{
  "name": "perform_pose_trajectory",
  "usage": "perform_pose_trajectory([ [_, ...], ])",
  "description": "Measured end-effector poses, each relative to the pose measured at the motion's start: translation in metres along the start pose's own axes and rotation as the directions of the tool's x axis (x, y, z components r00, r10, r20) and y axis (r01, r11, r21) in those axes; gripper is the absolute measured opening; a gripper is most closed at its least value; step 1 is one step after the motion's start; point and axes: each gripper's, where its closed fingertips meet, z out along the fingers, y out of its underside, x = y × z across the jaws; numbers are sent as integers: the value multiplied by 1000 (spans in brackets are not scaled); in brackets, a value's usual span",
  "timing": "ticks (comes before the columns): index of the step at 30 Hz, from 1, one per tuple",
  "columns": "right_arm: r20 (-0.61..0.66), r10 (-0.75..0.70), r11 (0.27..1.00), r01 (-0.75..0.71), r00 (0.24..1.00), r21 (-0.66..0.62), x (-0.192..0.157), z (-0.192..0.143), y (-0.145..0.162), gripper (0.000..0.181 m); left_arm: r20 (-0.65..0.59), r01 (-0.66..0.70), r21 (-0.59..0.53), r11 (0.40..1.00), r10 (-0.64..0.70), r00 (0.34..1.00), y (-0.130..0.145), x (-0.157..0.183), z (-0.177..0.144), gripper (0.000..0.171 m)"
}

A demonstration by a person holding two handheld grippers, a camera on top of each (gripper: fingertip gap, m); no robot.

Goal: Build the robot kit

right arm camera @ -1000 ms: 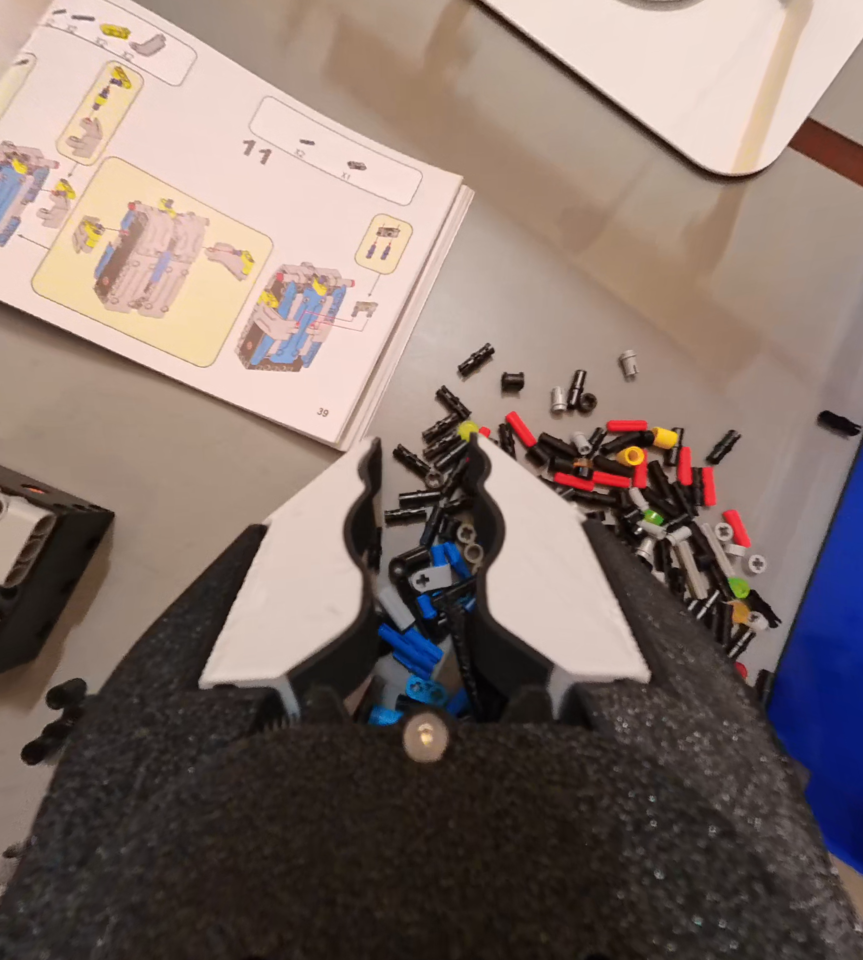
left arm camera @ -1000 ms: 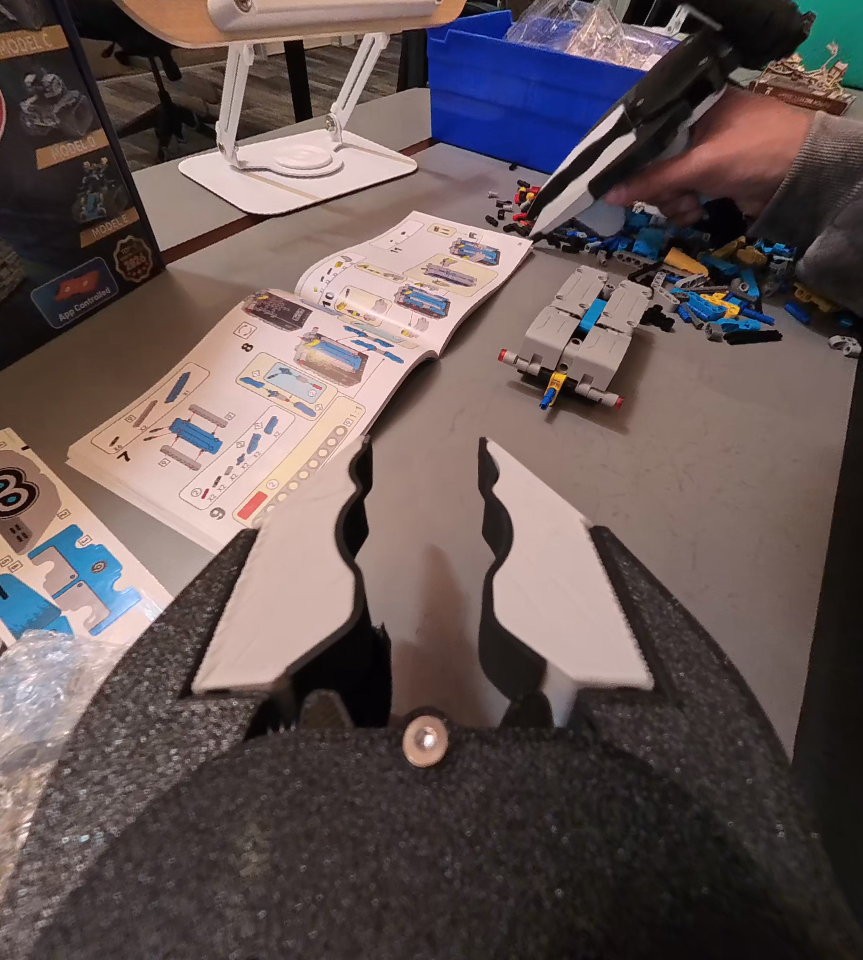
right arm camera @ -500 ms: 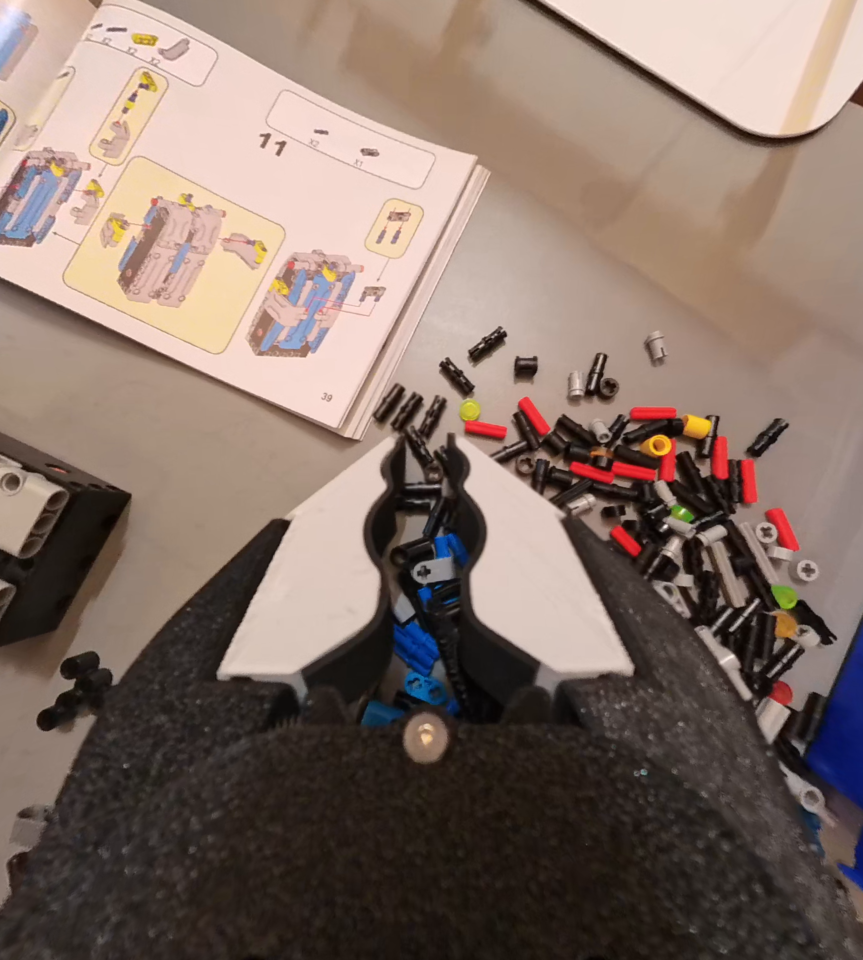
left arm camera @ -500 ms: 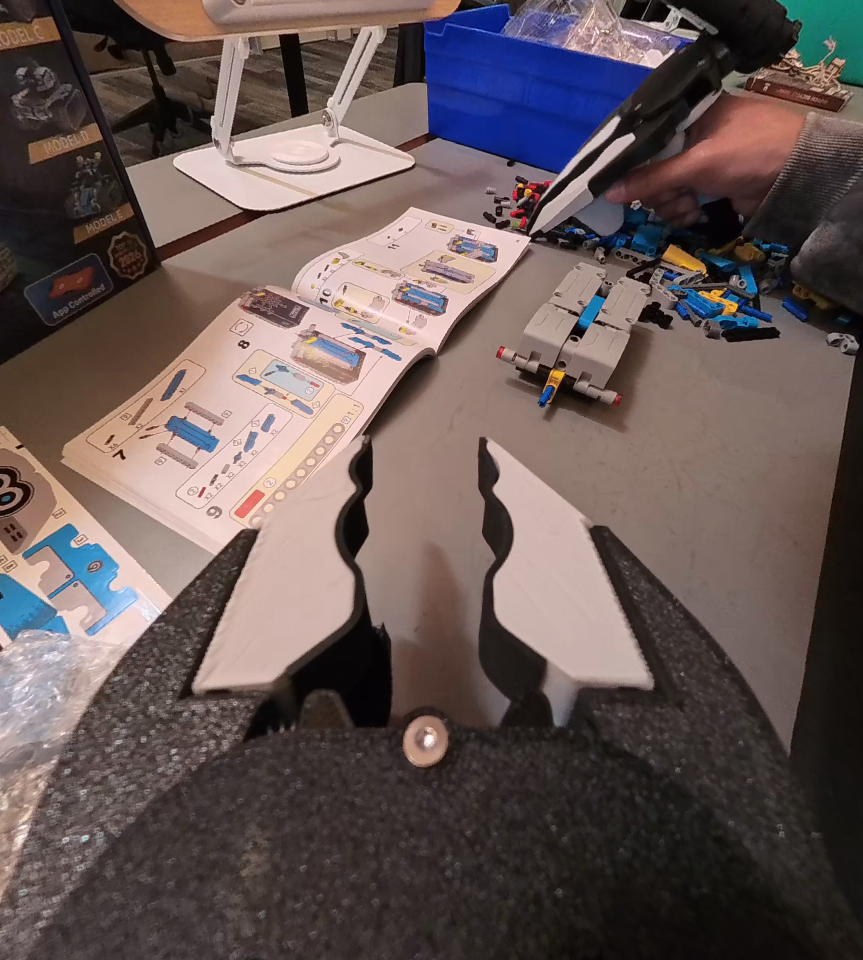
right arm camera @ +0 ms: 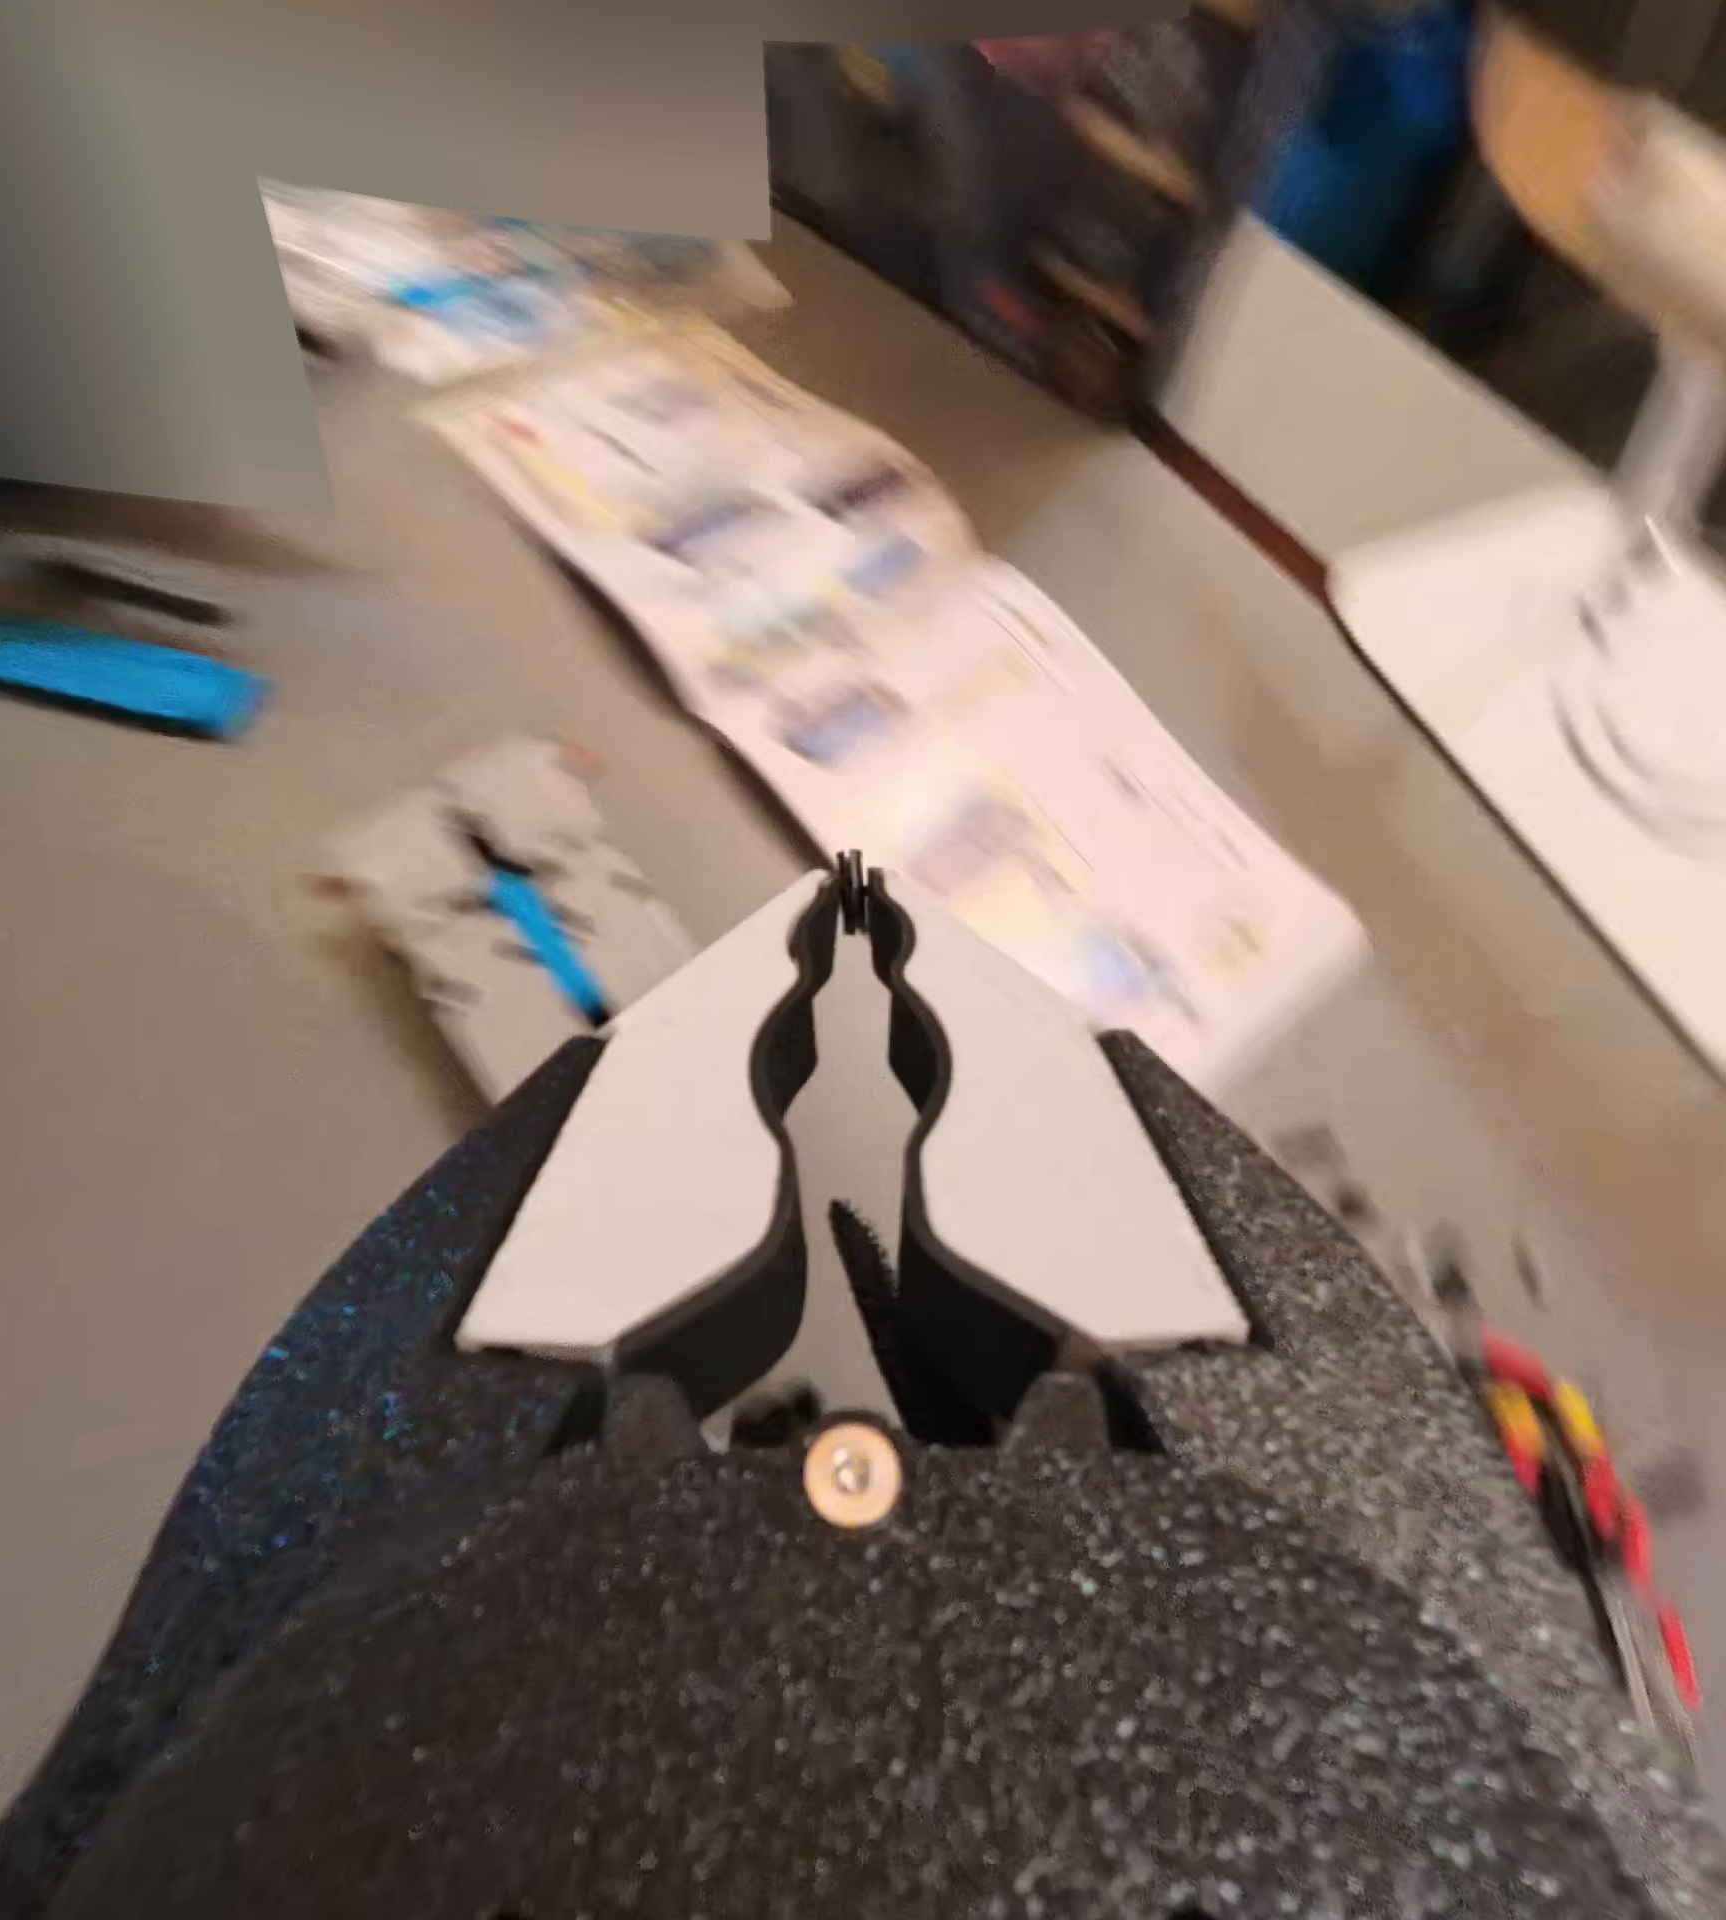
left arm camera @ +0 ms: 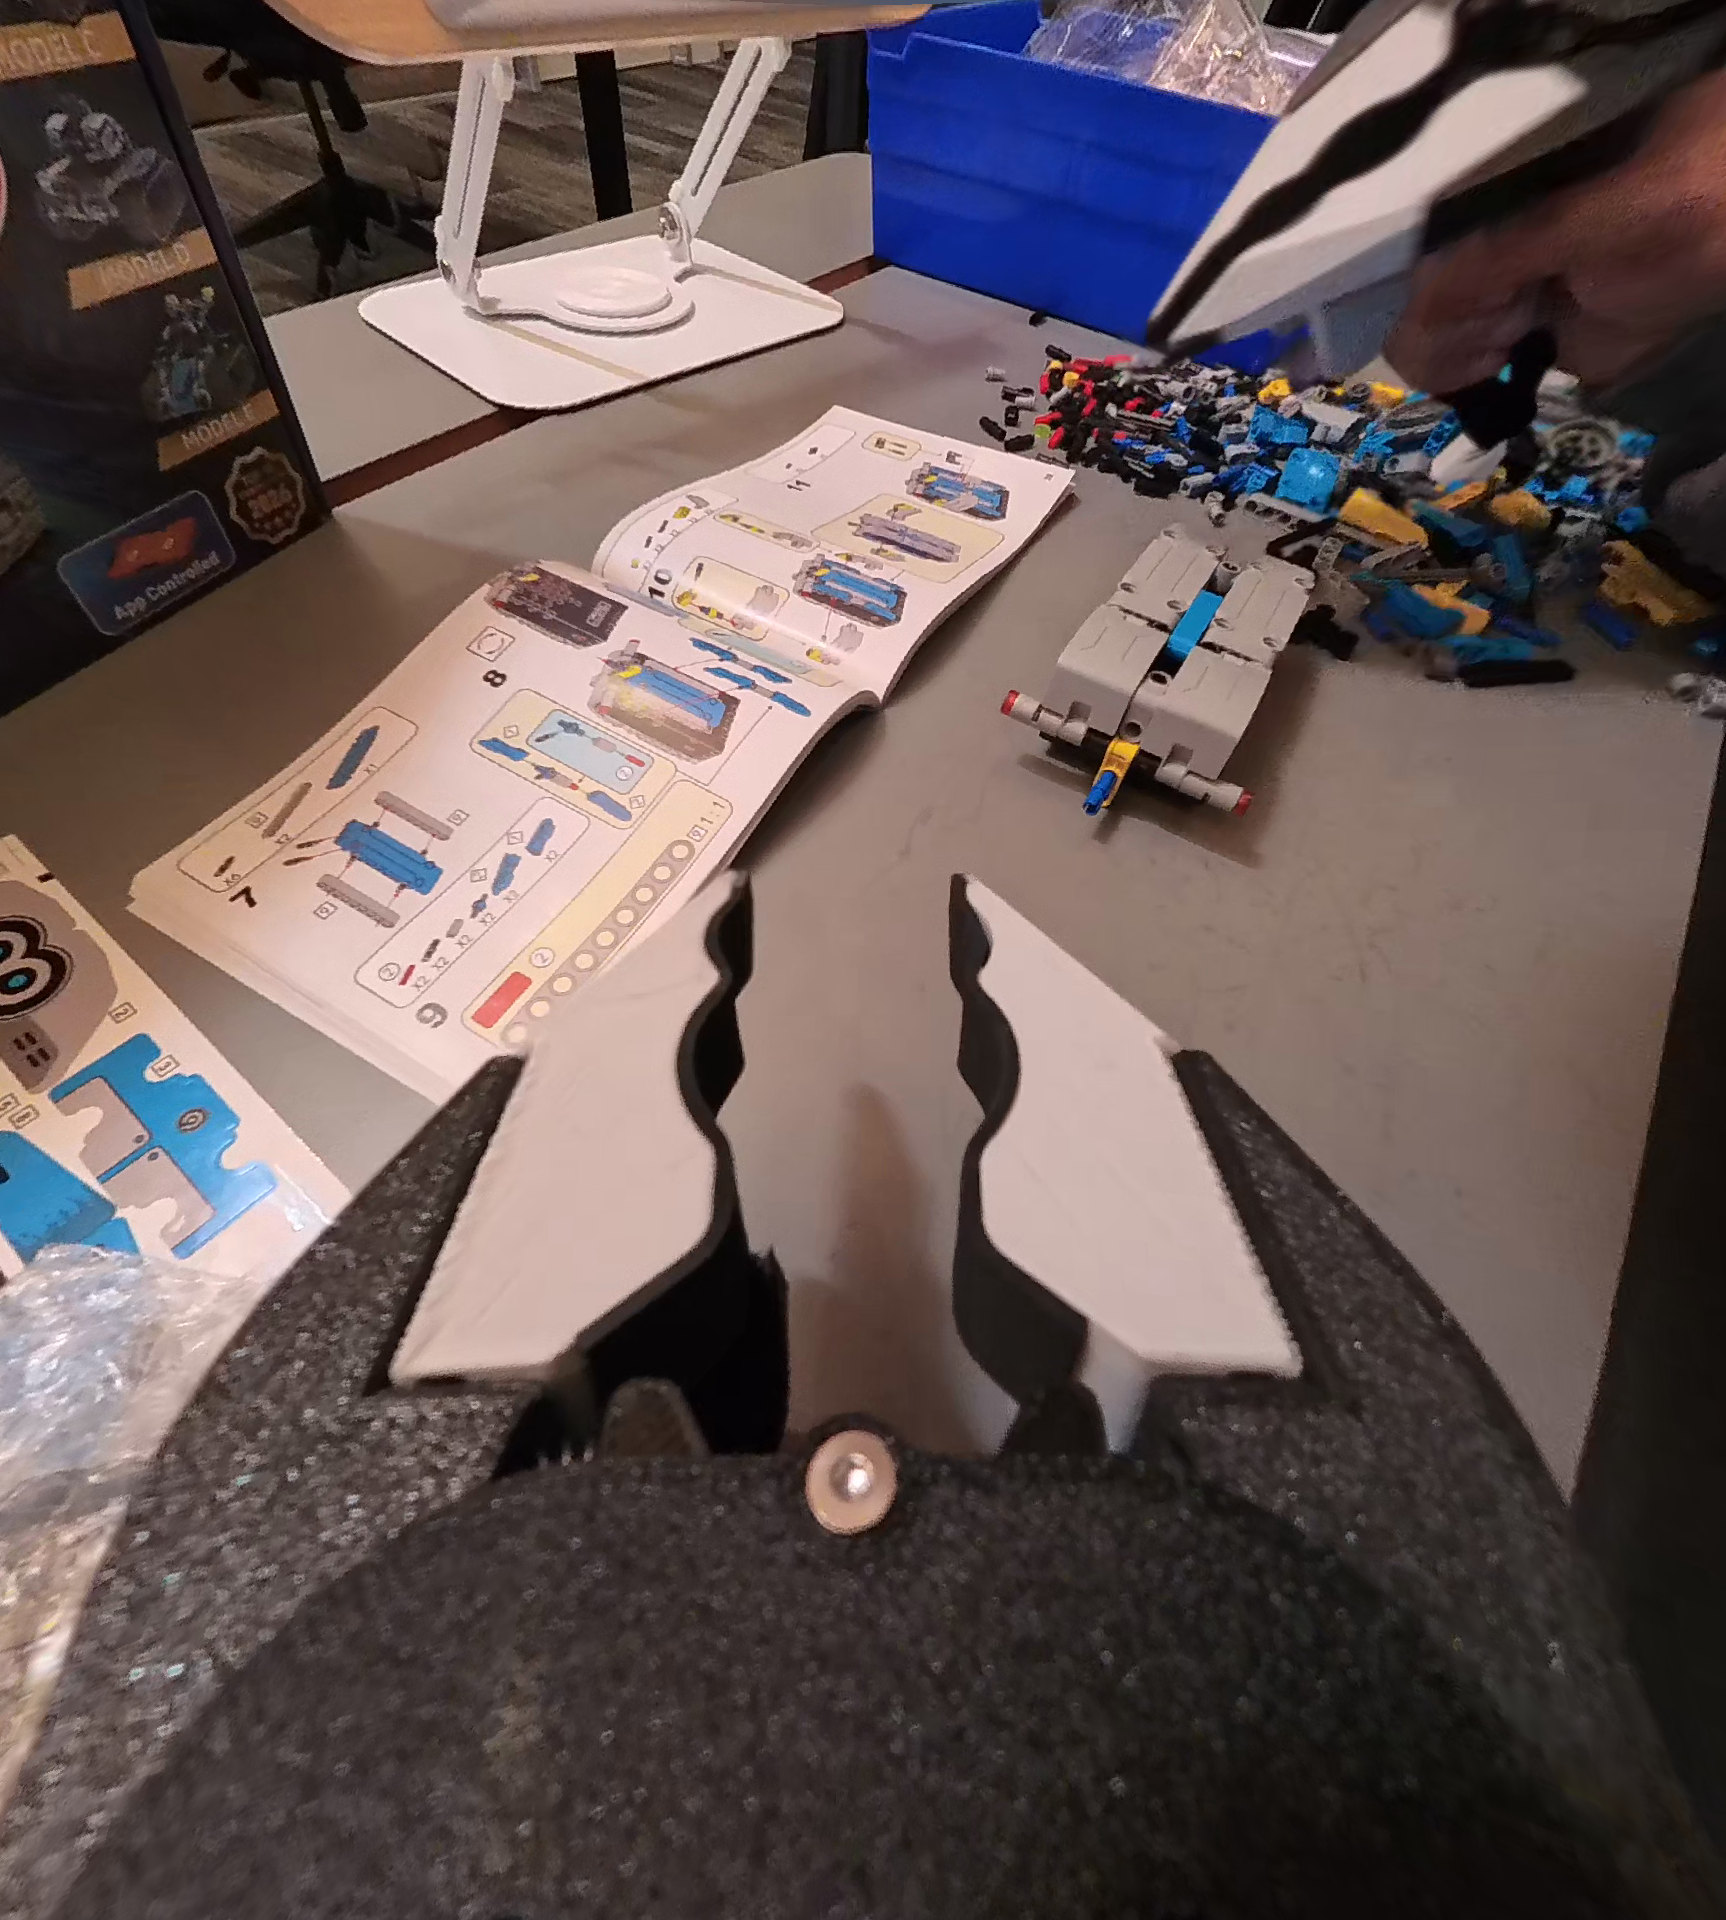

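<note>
The grey worktop is carrying everything here. At its far left a dark box is standing upright, and beside it a white stand is resting on its flat base. A blue bin is sitting at the far edge, behind a loose pile of parts — black, red, blue and yellow pieces lying together. An open booklet is lying flat in the middle, and a sticker sheet is lying near left, with crinkled plastic wrap overlapping its near corner. A grey model with a blue strip down its centre is sitting between the booklet and the pile, apart from both.

The left hand-held gripper is hovering over bare worktop near the booklet's near corner, its jaws standing wide with nothing between them.

The right hand-held gripper is being held up off the worktop — its view is badly blurred — and its jaws are standing narrow, pinching a small black pin at the very tips. The pin is sitting upright between the fingertips, above the gap between the model and the booklet. In the left view this gripper is showing above the pile's far edge, gripped by a hand.
</note>
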Motion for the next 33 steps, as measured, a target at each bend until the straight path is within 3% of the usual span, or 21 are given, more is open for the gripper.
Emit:
perform_pose_trajectory([
  [2,104,-190,980,182,976,83,-57,9,-37,4,-46,72,-4,997,-73,996,-1,7,0,27],
  [4,137,-335,940,319,932,122,-107,29,-58,4,-180,247,3,969,-242,953,-11,23,-2,27],
  [7,56,-528,847,520,847,114,-144,55,-69,4,-431,519,-44,853,-485,761,-34,49,-16,27],
  [9,58,-552,827,537,832,166,-160,59,-76,4,-522,615,-105,781,-570,635,-41,59,-23,27],
  [11,95,-542,831,516,835,205,-174,59,-80,4,-568,646,-132,752,-592,572,-46,66,-27,24],
  [14,109,-552,821,515,827,247,-186,57,-85,4,-574,611,-154,777,-574,585,-41,76,-26,21],
  [17,109,-557,817,520,823,248,-191,58,-86,4,-601,581,-162,798,-547,583,-38,84,-26,3],
  [22,131,-530,835,489,838,253,-191,61,-79,6,-599,565,-193,802,-552,580,-31,83,-24,1],
  [24,157,-482,870,449,862,206,-179,60,-73,28,-555,535,-164,829,-526,645,-26,73,-20,3],
  [26,160,-403,911,379,901,162,-153,49,-71,37,-442,438,-129,890,-447,778,-13,60,-12,3],
  [29,32,-231,970,228,972,88,-75,20,-60,32,-185,108,-139,984,-133,974,14,35,1,3],
  [31,-157,-80,996,84,984,24,-2,-2,-34,31,-51,-78,-193,978,70,996,29,21,6,3],
  [33,-294,92,993,-111,951,-47,57,-21,11,35,3,-138,-244,960,143,990,40,13,10,3],
])
